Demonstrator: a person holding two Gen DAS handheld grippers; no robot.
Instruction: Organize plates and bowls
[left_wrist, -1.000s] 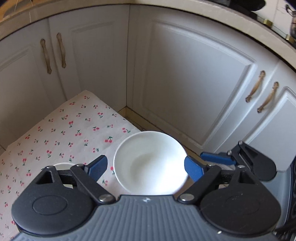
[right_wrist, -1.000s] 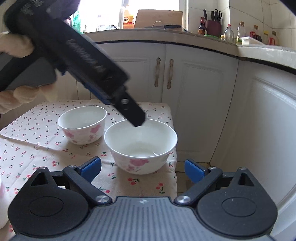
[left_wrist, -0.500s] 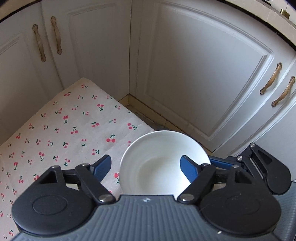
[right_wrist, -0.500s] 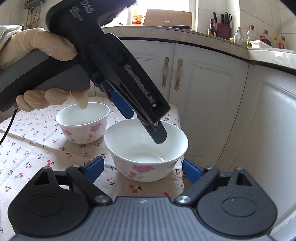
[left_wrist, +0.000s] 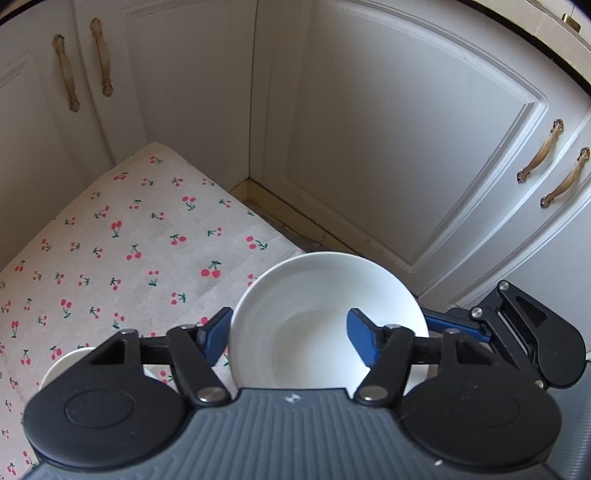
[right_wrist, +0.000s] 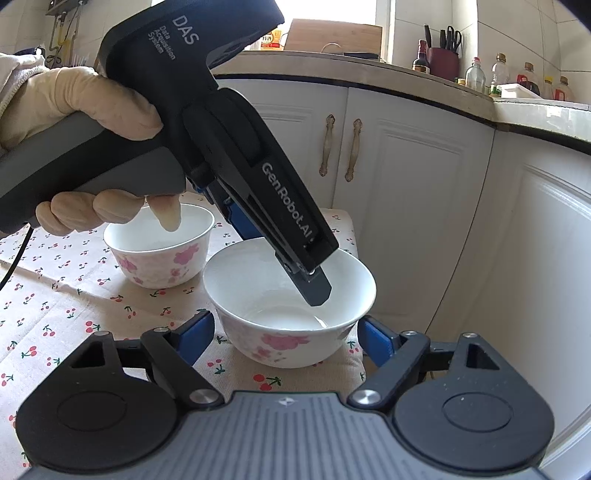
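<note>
A white bowl with pink flowers stands near the corner of the cherry-print tablecloth. A person's hand holds my left gripper steeply down over it. One of its fingers is inside the bowl and the other is outside the rim, so the wall is between the closing jaws. No pad presses the wall. My right gripper flanks the same bowl low on its near side. Its jaws are closing too, with a small gap at each pad. A second flowered bowl stands behind on the left.
White cabinet doors with brass handles close off the table's far sides, with a floor gap at the corner. The counter above holds bottles and a knife block. In the left wrist view, the second bowl's rim peeks out beside the gripper body.
My left gripper came down over the bowl and put one finger inside it, and its jaws narrowed. The right jaws narrowed around the bowl while that hand stayed put.
</note>
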